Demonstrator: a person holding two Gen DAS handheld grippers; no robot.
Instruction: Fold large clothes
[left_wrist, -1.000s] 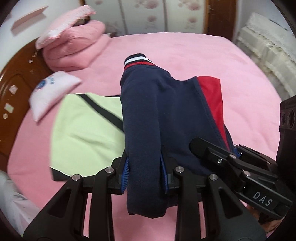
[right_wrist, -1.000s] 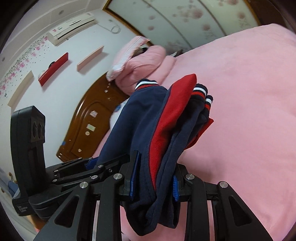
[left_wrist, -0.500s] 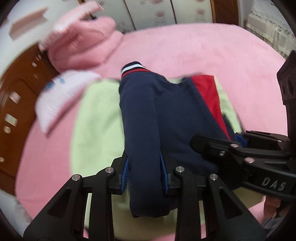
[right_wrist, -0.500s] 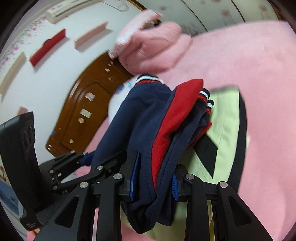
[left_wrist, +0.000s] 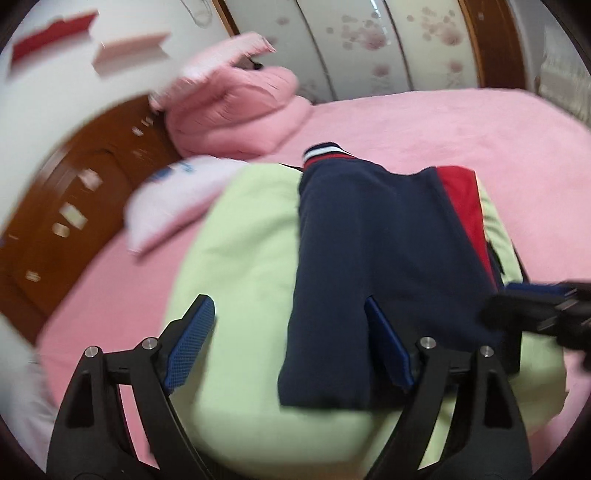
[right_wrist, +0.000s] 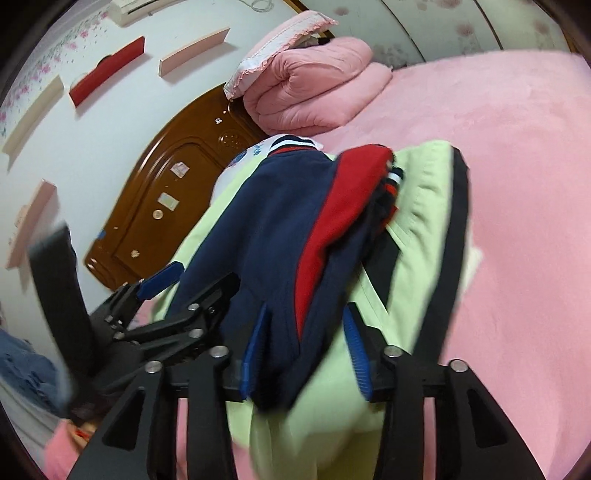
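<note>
Left wrist view: the left gripper (left_wrist: 291, 339) has its jaws opening, well apart. The folded navy-and-red garment (left_wrist: 369, 258) lies between them on top of a pale green garment (left_wrist: 240, 258) spread on the pink bed (left_wrist: 443, 122). The cloth touches only the right-hand pad; nothing is clamped.

Right wrist view: the right gripper (right_wrist: 304, 350) also has its jaws opening. The garment's near edge (right_wrist: 288, 266) sits between the pads, with some gap on the right — the grip looks released or nearly so, though blur leaves contact uncertain.

Judgement: the step in hand is setting the folded piece down on the stack. Next move calls for drawing both grippers straight back, clear of the cloth, without dragging the fold open.
</note>
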